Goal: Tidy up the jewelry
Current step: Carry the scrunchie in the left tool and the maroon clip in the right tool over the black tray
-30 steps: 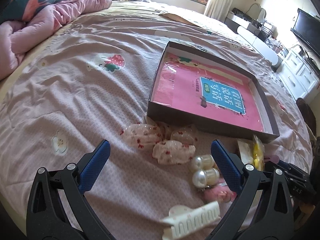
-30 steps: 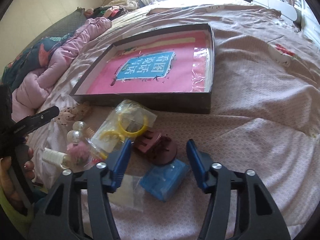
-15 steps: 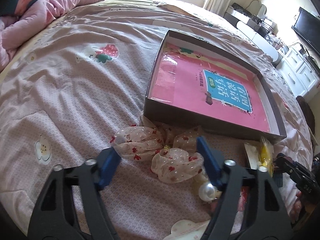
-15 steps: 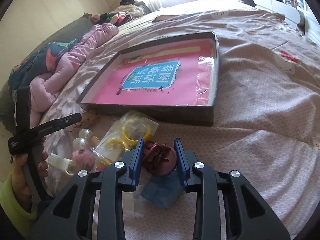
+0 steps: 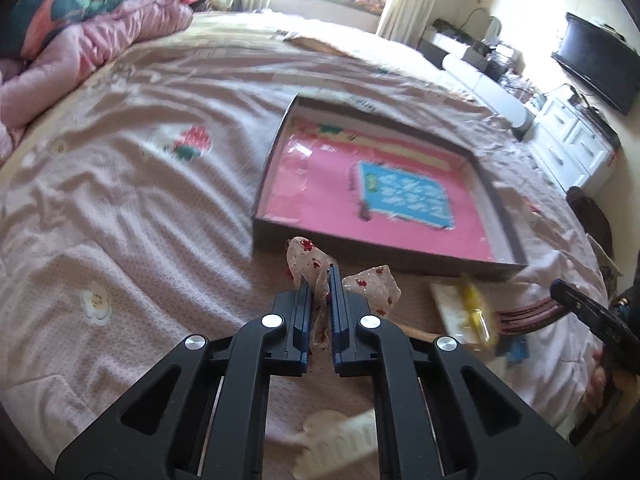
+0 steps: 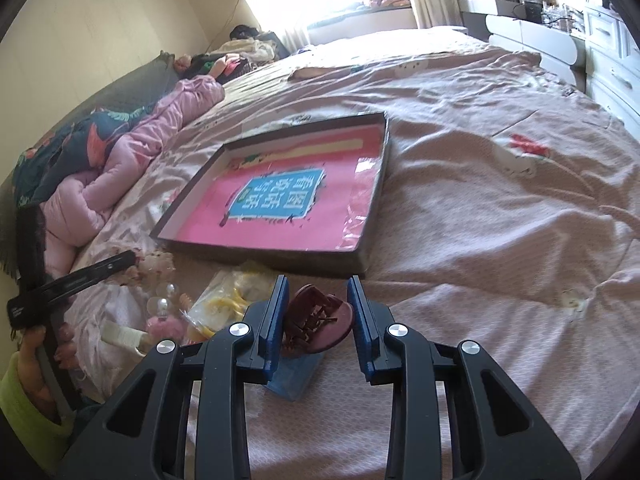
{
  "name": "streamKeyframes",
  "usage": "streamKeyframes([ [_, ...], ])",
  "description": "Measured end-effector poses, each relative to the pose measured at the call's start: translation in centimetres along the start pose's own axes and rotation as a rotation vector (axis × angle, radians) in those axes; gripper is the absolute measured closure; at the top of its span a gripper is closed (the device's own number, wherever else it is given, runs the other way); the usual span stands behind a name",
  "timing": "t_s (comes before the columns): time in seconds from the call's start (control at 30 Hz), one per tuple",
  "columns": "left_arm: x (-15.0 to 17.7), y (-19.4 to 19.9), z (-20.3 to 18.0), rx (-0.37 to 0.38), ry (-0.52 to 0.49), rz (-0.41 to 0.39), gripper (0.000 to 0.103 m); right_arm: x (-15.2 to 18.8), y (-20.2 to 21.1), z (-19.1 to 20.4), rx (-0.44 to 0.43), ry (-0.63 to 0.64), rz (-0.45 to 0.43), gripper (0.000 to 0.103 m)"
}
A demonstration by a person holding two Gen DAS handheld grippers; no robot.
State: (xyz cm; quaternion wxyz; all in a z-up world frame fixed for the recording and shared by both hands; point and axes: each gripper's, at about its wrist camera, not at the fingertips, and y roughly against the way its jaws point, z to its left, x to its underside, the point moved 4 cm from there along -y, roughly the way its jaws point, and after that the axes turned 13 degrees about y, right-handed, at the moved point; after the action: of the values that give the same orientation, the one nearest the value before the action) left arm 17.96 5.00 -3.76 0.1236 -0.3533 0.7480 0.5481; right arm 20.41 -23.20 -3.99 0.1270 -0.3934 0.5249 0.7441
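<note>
Bed [image 5: 120,208], pink quilted cover. Shallow dark box [image 5: 276,176] with pink printed liner lies on it, far of the clutter.

Left gripper [image 5: 320,280]: jaws pinched nearly together on the sheer red-dotted bow [image 5: 372,284]. Bow's loops stick out past the tips, just near of the box's near wall. View is motion-blurred; whether the bow is clear of the bed, cannot tell.

Loose pile between the grippers: pearl pieces [image 6: 164,298], yellow rings in a clear bag [image 6: 224,302], white comb clip [image 5: 340,436], blue packet [image 6: 296,376].

Right gripper [image 6: 318,310]: jaws close around the maroon claw clip [image 6: 316,316], a gap showing on the right side. Clip sits above the blue packet, near of the box's right corner.

Step in hand, as judged: both pieces gripped, carry to box pending. Next move calls for lifting over the near wall and setting each down apart inside.
</note>
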Motion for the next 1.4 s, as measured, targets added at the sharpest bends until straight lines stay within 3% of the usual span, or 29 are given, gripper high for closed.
streamKeyframes([
  [0.27,-1.8,2.6,-3.8,0.057,-0.053,-0.071,0.100,-1.7,1.8,-0.9,0.022,-0.003,-0.047,0.074],
  [0.57,-5.1,0.2,-4.9,0.030,-0.064,-0.107,0.100,-5.9,1.5,-0.2,0.010,0.024,-0.107,0.074],
  [0.93,-6.7,-5.1,-3.1,0.004,-0.031,-0.061,0.100,-10.3,-4.1,0.8,0.002,0.047,-0.100,0.074],
  [1.17,-6.4,-8.0,-2.3,0.001,-0.024,-0.008,0.099,-10.4,-7.8,0.5,0.018,0.037,-0.057,0.074],
  [1.4,-6.4,-8.3,-1.8,-0.004,-0.020,0.012,0.097,-9.3,-9.8,0.3,0.032,0.039,-0.023,0.074],
])
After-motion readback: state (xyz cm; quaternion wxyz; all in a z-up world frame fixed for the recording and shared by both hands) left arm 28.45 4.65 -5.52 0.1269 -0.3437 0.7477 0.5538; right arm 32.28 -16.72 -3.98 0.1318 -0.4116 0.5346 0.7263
